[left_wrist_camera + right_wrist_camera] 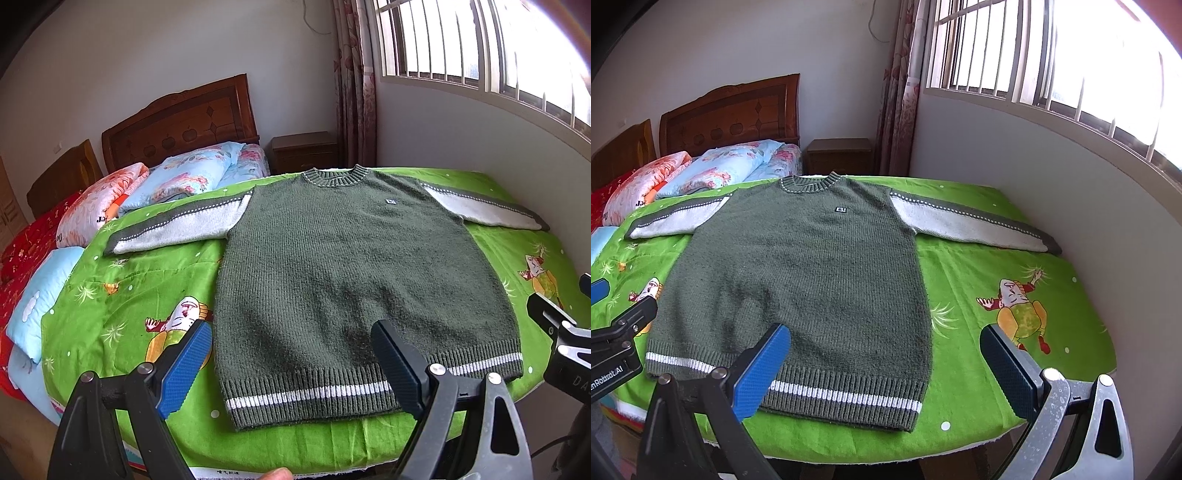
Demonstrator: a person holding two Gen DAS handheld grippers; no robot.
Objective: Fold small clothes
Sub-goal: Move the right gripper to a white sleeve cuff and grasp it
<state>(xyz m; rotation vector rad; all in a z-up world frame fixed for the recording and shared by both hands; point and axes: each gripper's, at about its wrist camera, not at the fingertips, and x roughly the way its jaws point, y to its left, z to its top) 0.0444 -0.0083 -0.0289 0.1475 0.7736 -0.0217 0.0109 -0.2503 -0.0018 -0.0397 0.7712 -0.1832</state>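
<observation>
Lying flat and face-up on the green quilt point(122, 291), the sweater point(354, 266) runs hem-near, collar-far, sleeves spread sideways. Both the left gripper point(291, 362) and right gripper point(886, 369) hover released at the hem, each nearer its own hem corner and sleeve.

A small dark green knit sweater point(354, 273) lies flat and face up, unfolded, collar at the far end and white-striped ribbed hem nearest. Its grey-white sleeves spread straight out to both sides. A small badge sits on the chest.
</observation>
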